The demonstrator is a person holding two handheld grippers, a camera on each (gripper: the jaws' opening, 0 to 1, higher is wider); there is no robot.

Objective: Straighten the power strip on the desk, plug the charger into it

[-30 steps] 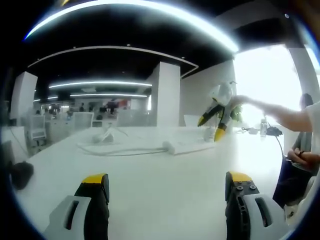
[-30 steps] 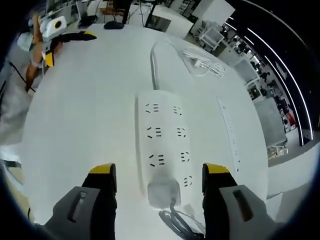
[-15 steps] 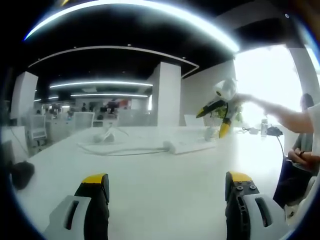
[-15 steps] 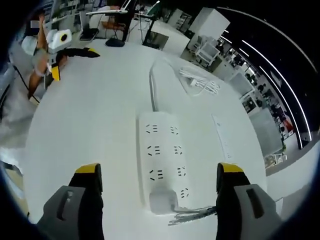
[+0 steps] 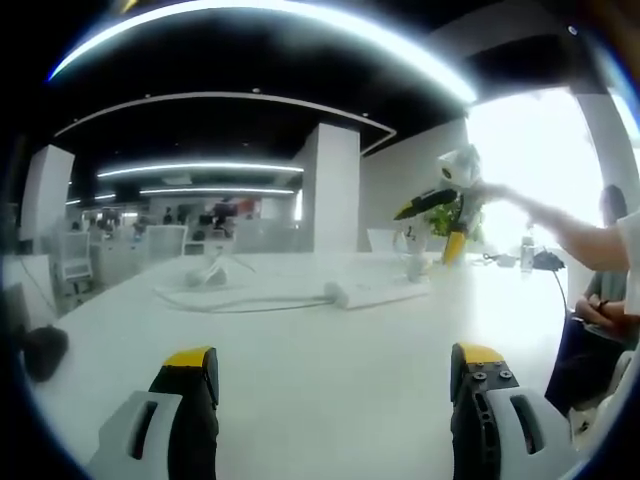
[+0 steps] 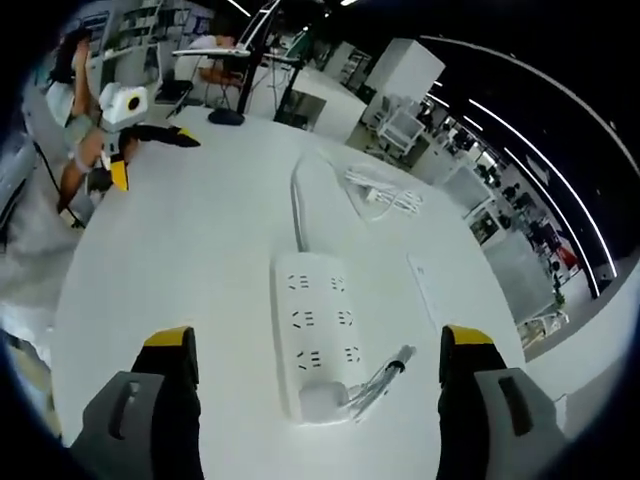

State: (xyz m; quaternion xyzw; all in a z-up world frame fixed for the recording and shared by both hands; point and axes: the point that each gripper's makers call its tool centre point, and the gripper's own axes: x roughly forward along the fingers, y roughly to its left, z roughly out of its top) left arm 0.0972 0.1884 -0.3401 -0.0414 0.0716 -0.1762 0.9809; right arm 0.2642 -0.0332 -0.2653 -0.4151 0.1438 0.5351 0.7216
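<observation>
Charger [image 6: 325,402] plugged on power strip [image 6: 315,330] — cable coil [image 6: 385,190] beyond, on desk [image 6: 180,260]

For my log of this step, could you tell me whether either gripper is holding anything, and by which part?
Nothing is held. The right gripper hangs open above the power strip, and the left gripper is open over bare desk.

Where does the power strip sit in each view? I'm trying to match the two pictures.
Left gripper view: the power strip lies far across the desk, right of centre, seen edge-on.
Right gripper view: power strip at lower centre, between that gripper's open jaws, charger plugged at its near end.
Shared landmark: the strip's white cable.
</observation>
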